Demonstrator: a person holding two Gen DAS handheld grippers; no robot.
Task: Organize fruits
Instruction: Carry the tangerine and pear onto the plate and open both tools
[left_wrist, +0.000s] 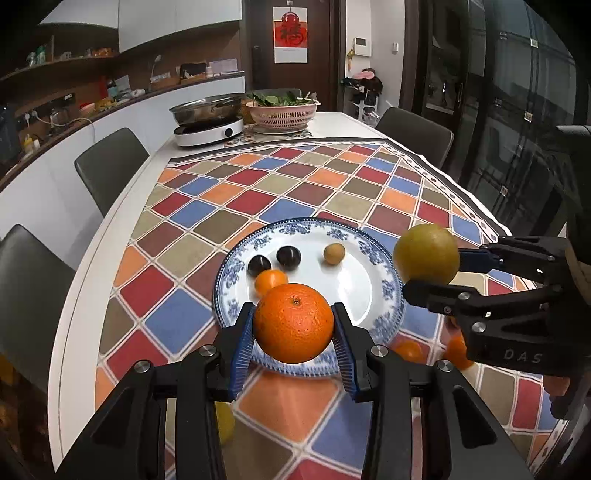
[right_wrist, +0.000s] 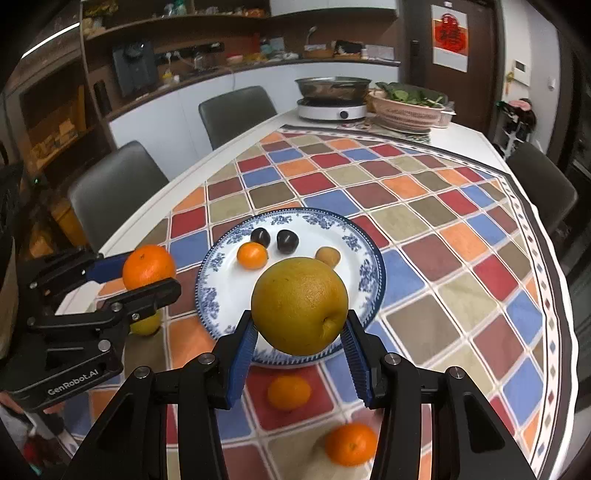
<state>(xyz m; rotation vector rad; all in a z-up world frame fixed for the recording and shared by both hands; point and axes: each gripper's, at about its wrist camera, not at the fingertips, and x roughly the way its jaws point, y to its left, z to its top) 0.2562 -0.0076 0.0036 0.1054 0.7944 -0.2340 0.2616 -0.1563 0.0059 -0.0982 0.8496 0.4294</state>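
Both mid-carry: left tongs (left_wrist: 294, 329) clamp an orange (left_wrist: 294, 322), right tongs (right_wrist: 300, 341) clamp a pear (right_wrist: 300, 310), both over the plate (right_wrist: 373, 266). Next up, probably lower gently onto bare spots.

Left gripper (left_wrist: 294, 325) held level, pointing forward, blue ribbed pads (left_wrist: 242, 349) pressed on either side of a large orange (left_wrist: 294, 322); right gripper (right_wrist: 299, 328) alongside, likewise clamped, pads (right_wrist: 355, 350) bearing on a yellow-green pear (right_wrist: 300, 310); both fruits carried off the surface; right gripper seen from the left camera turned sideways, fingers stacked one above the other
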